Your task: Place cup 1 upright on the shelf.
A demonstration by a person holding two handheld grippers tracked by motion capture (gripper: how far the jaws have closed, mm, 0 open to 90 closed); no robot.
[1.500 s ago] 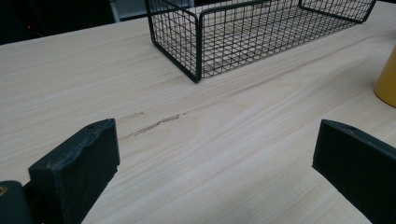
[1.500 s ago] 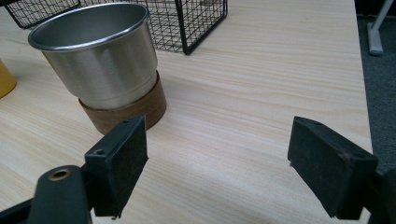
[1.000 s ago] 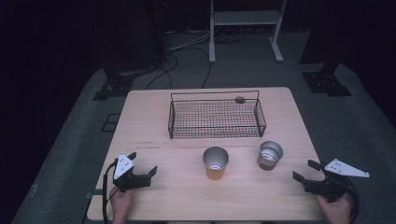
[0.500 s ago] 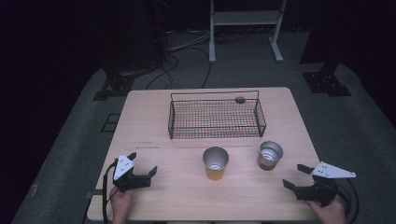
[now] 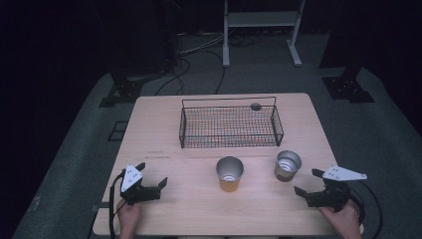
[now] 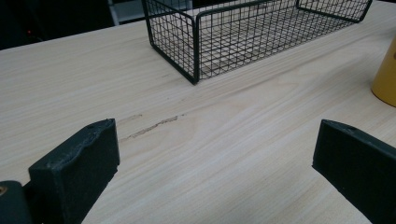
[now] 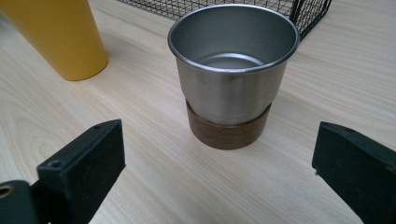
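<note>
A steel cup with a brown base (image 5: 287, 166) (image 7: 232, 78) stands upright right of centre on the wooden table (image 5: 199, 209). A yellow cup with a steel inside (image 5: 230, 174) (image 7: 65, 35) stands to its left. My right gripper (image 5: 308, 182) (image 7: 219, 168) is open, low over the table, with the steel cup just ahead of its jaws and apart from them. My left gripper (image 5: 152, 174) (image 6: 215, 163) rests open at the near left, nothing between its jaws. A black wire basket (image 5: 229, 124) (image 6: 243, 37) sits at the back centre.
A small dark round thing (image 5: 256, 106) lies behind the basket's far right rim. A faint scratch (image 6: 152, 126) marks the wood ahead of the left gripper. The table's near edge lies close under both hands. The floor around is dark, with stands and cables.
My right gripper has moved left and forward toward the steel cup. The left gripper and both cups stay where they were.
</note>
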